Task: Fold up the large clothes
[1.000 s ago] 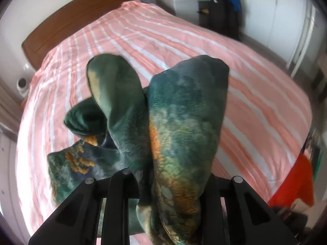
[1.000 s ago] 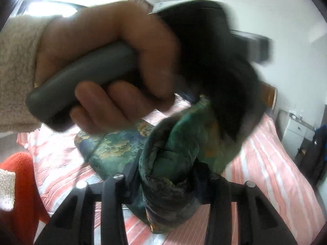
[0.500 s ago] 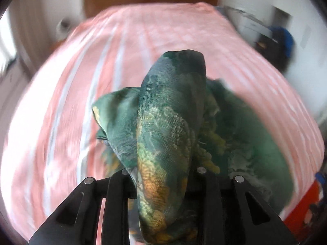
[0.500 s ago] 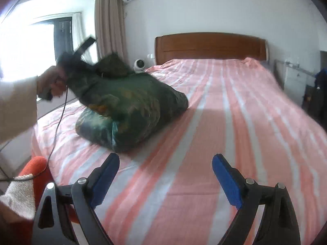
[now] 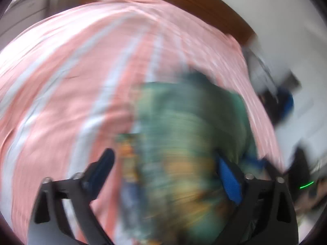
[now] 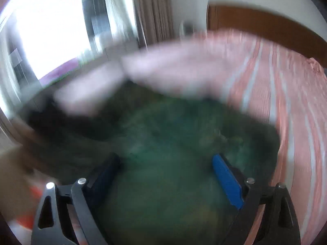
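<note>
A green garment with orange and yellow patterning (image 5: 184,153) lies bunched on the pink and white striped bed (image 5: 61,102); the view is blurred by motion. My left gripper (image 5: 165,171) points down at it, its jaws opening wide. The cloth sits between them, with a gap at the left pad (image 5: 104,163). In the right wrist view the same garment (image 6: 173,143) fills the lower middle. My right gripper (image 6: 165,173) hovers close over it, its jaws also opening, and nothing is pinched. A blurred pale sleeve (image 6: 163,71) crosses above the cloth.
A brown wooden headboard (image 5: 194,2) closes the far end of the bed (image 6: 286,102). Dark and blue clothes (image 5: 284,104) hang beside the bed at the right. A bright window (image 6: 51,30) and curtain (image 6: 155,10) are to the left, with something red (image 6: 30,192) low down.
My left gripper was shut on the garment and now stands wide open over it, having swung and dropped. My right gripper came in close over the cloth, jaws wider than before.
</note>
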Available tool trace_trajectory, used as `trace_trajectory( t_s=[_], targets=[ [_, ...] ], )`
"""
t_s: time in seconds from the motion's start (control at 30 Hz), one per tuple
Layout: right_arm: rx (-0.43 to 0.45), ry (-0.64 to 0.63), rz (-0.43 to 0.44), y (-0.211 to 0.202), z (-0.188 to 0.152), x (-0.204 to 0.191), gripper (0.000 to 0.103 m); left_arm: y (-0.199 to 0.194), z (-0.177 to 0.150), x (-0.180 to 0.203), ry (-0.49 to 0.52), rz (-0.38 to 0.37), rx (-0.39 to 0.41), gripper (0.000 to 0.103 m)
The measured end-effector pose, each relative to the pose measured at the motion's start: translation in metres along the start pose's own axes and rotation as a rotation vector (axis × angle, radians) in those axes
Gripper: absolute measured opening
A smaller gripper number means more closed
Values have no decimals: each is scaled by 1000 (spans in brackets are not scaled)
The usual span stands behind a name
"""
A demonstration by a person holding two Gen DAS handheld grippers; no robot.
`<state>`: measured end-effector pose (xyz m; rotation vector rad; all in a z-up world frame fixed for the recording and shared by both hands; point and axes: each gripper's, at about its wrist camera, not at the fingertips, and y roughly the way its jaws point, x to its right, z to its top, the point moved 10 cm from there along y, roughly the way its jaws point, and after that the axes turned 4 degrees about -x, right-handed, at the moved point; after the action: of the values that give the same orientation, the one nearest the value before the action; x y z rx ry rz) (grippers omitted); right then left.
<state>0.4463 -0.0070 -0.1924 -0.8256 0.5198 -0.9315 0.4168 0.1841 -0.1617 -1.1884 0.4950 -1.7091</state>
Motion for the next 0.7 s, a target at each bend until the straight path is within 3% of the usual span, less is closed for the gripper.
trace_trajectory(
  t_s=[0.1, 0.23, 0.33, 0.4, 0.53, 0.57, 0.63, 0.7],
  targets=[
    [19, 44, 17, 17, -15, 10, 99, -16, -18, -20, -90, -10, 31, 98],
    [1, 19, -4, 10, -16, 8, 99, -55, -52, -32, -138, 124, 193, 97],
    [-19, -17, 12, -10, -6, 2, 100, -76, -74, -46, -235, 149, 285, 97],
    [-28, 12, 13, -26, 3, 7, 100, -77, -84, -59, -267, 214, 346, 98],
    [117, 173, -36, -64, 53, 12, 100, -66, -95, -94, -267, 402, 412, 98],
    [152, 241, -36, -65, 65, 11, 100, -65, -100, -101, -283, 417, 414, 98],
    [178, 331, -43, -47, 79, 5, 100, -62, -109, -116, -319, 413, 402, 97],
    [123, 340, -114, 6, 83, -4, 103, -59, -111, -127, -320, 428, 392, 97]
  ],
)
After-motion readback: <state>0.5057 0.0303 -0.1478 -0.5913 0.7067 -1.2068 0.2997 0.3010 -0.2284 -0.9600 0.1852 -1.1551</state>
